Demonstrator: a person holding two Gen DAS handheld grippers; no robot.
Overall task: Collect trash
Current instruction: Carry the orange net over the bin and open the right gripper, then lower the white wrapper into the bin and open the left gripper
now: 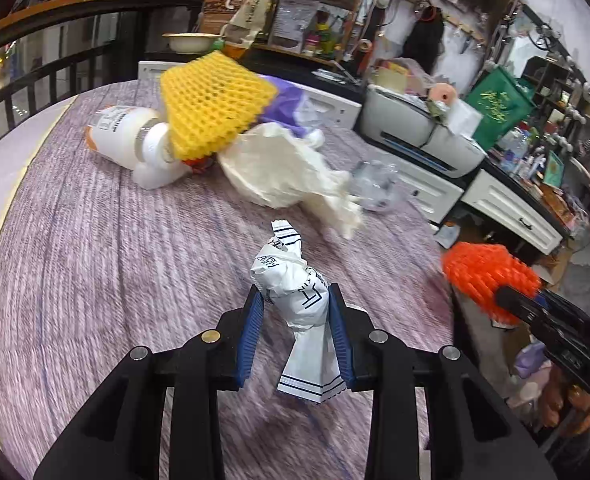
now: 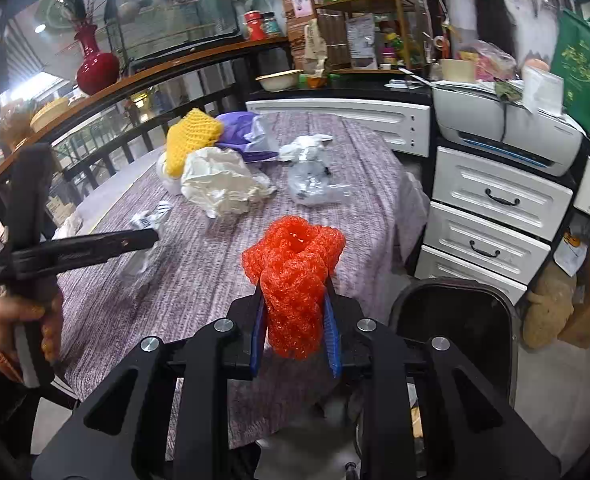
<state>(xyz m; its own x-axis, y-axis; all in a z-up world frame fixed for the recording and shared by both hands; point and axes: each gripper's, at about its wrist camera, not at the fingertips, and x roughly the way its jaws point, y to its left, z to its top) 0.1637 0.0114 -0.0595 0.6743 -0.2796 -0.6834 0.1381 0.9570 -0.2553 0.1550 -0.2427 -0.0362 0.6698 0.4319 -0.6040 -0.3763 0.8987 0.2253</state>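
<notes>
Right gripper (image 2: 295, 300) squeezes orange foam net (image 2: 293, 268) above purple tablecloth (image 2: 199, 264); black bin (image 2: 455, 320) just beside table.

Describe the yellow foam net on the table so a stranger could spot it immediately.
On the purple-grey woven tablecloth, look to the far pile of trash. The yellow honeycomb foam net drapes over the neck of a toppled white plastic bottle, beside crumpled cream paper. Nothing else there is yellow or meshed.

A red vase (image 2: 95, 66) stands on the wooden ledge (image 2: 155, 72), a printer (image 2: 507, 128) atop white drawers (image 2: 491, 216).
</notes>
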